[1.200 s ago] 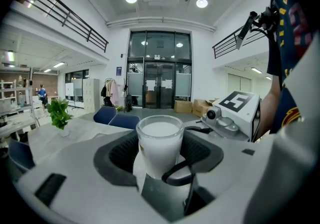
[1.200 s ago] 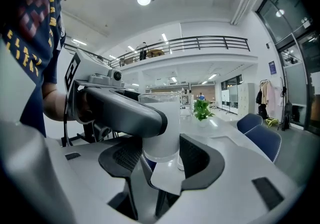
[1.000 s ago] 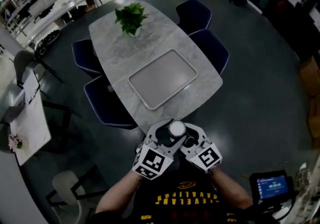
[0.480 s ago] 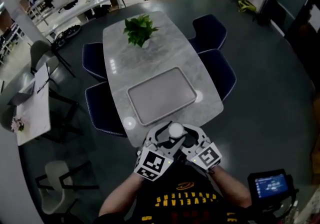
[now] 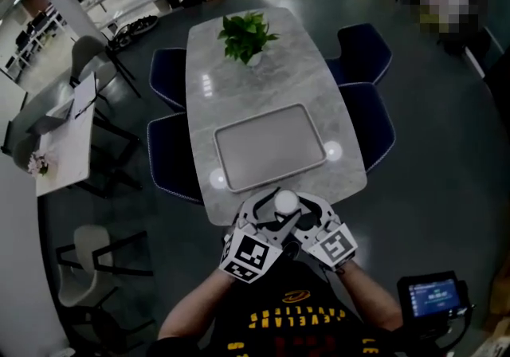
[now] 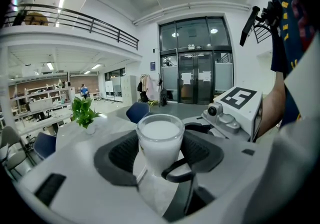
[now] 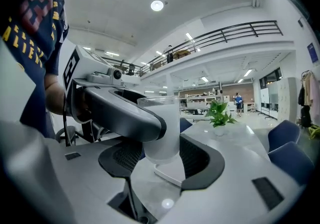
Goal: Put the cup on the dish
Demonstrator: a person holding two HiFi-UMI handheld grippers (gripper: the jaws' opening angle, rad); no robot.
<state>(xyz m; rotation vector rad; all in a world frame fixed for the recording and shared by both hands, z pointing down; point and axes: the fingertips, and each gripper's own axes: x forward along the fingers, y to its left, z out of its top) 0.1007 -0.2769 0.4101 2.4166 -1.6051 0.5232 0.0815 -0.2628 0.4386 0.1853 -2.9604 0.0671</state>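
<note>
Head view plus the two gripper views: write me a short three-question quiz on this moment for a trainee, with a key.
1. True or false: the cup already stands on the dish.
2. What else stands on the table beyond the dish? A) a potted plant B) a laptop C) a kettle
3. Which tongs have the cup between them?

Key:
1. False. The cup is held up at the table's near end, short of the empty dish.
2. A.
3. Both. The left gripper and the right gripper each have their tongs closed on it.
</note>
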